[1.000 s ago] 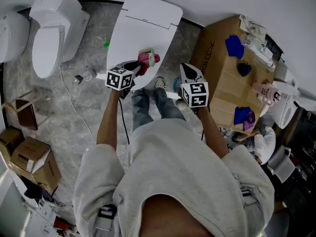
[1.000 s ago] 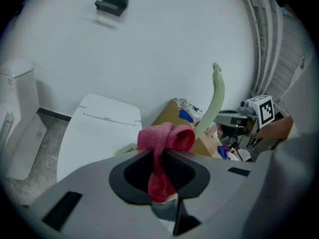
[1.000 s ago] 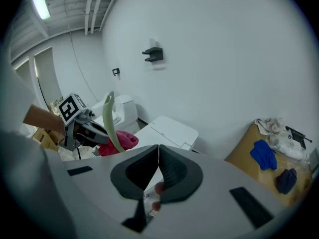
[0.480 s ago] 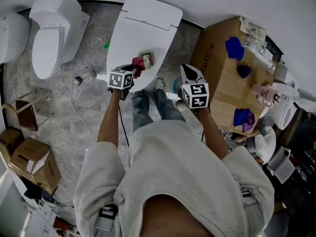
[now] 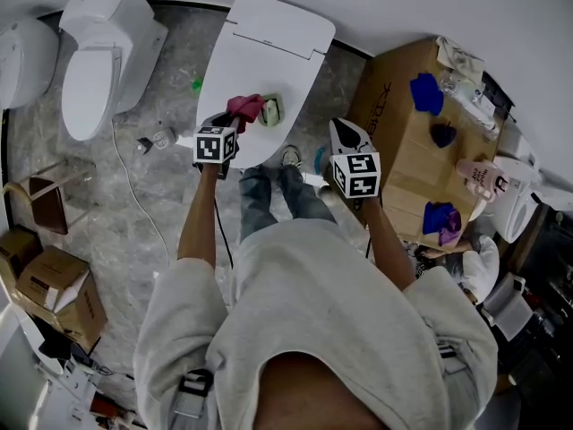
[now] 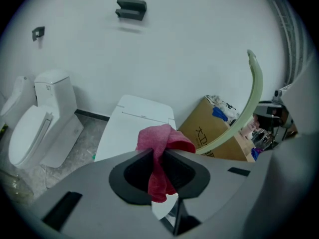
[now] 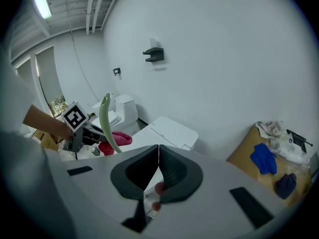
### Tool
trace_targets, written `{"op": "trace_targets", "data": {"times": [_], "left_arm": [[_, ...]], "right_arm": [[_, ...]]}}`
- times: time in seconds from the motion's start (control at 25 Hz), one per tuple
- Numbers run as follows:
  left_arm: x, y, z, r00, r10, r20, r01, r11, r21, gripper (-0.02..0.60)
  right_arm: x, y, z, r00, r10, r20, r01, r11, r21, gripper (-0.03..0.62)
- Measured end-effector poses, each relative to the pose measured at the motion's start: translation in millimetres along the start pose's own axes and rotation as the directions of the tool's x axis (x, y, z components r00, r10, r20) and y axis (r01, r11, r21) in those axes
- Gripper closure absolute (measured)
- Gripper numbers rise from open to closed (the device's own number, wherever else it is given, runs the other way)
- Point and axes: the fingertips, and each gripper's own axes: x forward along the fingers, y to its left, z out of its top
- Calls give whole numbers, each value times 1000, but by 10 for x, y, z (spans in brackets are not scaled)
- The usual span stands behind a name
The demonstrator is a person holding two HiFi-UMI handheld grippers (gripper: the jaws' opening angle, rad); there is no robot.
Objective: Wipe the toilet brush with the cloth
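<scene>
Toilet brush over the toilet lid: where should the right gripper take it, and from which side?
Likely the upper handle of the toilet brush, from the right gripper's own side. It rises as a thin upright curve, narrow enough for jaws, and the cloth in the left gripper sits by its lower part.

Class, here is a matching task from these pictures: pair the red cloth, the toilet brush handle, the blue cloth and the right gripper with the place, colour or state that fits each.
Column 1
1. red cloth
2. toilet brush handle
3. blue cloth
4. right gripper

Column 2
A. lying on the cardboard box
B. tongs shut together
C. pinched in the tongs of the left gripper
D. pale green and curved

Right pairs: 1-C, 2-D, 3-A, 4-B.
</scene>
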Motion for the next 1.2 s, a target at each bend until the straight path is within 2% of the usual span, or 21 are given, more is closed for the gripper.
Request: {"op": "trace_targets", "data": {"times": [0.16, 0.32, 0.56, 0.8, 1.2], "left_arm": [[-273, 7, 269, 992, 51, 118, -54, 998, 17, 509], [-646, -46, 522, 966, 96, 240, -106, 994, 28, 509], [-1277, -93, 799, 896, 164, 412, -180, 984, 0, 509], [-1777, -250, 1050, 823, 178, 539, -223, 975, 19, 509], [-2243, -311, 1456, 742, 175, 647, -252, 967, 28, 509]], "right_arm": [[20, 22, 71, 1000, 2, 18, -2, 1000, 1, 563], [24, 74, 164, 999, 8, 41, -8, 1000, -6, 563], [-30, 157, 402, 994, 11, 105, -9, 1000, -21, 563], [-181, 172, 735, 981, -9, 196, 20, 999, -49, 563], [-479, 212, 1545, 919, -21, 394, 55, 996, -75, 563]]}}
